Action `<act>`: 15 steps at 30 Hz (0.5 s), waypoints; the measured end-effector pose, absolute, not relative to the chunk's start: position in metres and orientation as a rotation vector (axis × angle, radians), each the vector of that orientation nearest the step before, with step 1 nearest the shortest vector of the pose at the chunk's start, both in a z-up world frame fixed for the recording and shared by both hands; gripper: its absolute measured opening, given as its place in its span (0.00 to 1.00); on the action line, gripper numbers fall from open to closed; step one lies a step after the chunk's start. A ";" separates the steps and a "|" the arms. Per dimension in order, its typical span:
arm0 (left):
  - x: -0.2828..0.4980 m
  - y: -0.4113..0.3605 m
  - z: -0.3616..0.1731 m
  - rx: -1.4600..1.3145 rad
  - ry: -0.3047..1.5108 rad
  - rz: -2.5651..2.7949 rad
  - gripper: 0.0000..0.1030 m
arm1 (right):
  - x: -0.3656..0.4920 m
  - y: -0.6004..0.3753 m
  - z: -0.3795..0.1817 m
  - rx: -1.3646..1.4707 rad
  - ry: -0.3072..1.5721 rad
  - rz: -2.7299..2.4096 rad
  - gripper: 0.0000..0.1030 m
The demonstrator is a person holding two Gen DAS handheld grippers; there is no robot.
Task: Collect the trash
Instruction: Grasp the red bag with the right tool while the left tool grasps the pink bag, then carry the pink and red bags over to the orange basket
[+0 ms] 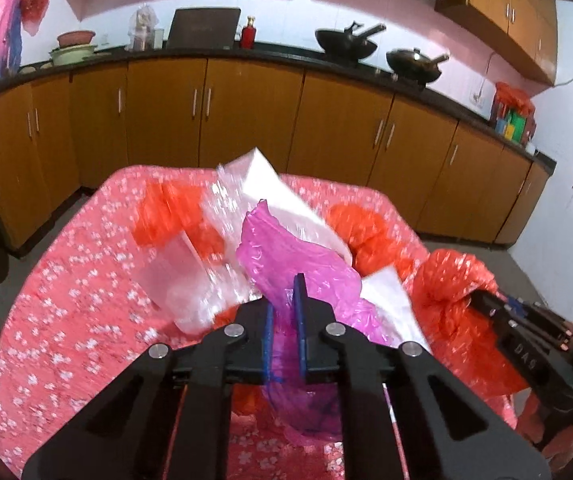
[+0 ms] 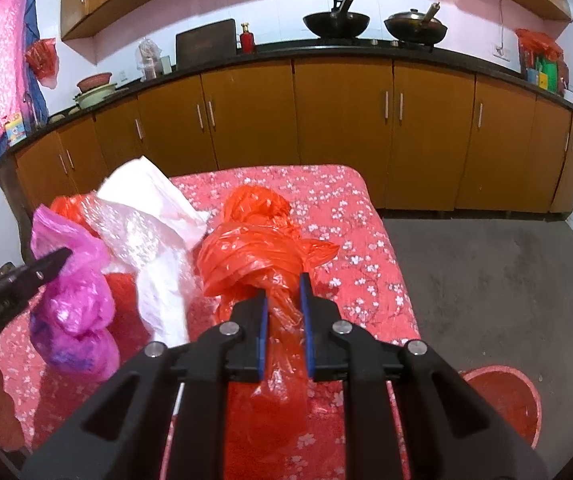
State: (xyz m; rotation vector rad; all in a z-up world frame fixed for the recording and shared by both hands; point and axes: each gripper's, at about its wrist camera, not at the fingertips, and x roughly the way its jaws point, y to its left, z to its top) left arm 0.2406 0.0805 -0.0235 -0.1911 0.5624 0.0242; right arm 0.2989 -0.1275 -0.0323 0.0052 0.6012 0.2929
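Left gripper [image 1: 284, 312]: jaws narrow, clamped on pink bag [image 1: 286, 256], bag bunched betw. pads, raised above the counter.
White/clear wrappers [image 1: 222, 248]: just beside pink bag, blurred, on counter w/ red floral cloth [image 1: 58, 288].
Red bag [image 2: 258, 244]: knotted, center of counter.
Right gripper [image 2: 284, 308]: narrow, pinching red bag's twisted neck.
Red basin [image 2: 502, 404]: on floor, right of counter.
Woks [image 2: 336, 22]: on far worktop, well apart.

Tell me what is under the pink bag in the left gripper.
Under the pink bag, held by the left gripper, shows the floral tablecloth. White plastic and a red bag lie behind it. Its contents are hidden.
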 end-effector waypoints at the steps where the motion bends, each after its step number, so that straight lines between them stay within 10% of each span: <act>1: 0.239 0.083 -0.019 -0.196 0.552 0.025 0.09 | 0.297 -0.128 -0.030 0.008 0.595 0.295 0.14; 15: 0.225 0.106 0.027 -0.281 0.450 0.042 0.09 | 0.276 -0.140 -0.010 0.028 0.548 0.300 0.14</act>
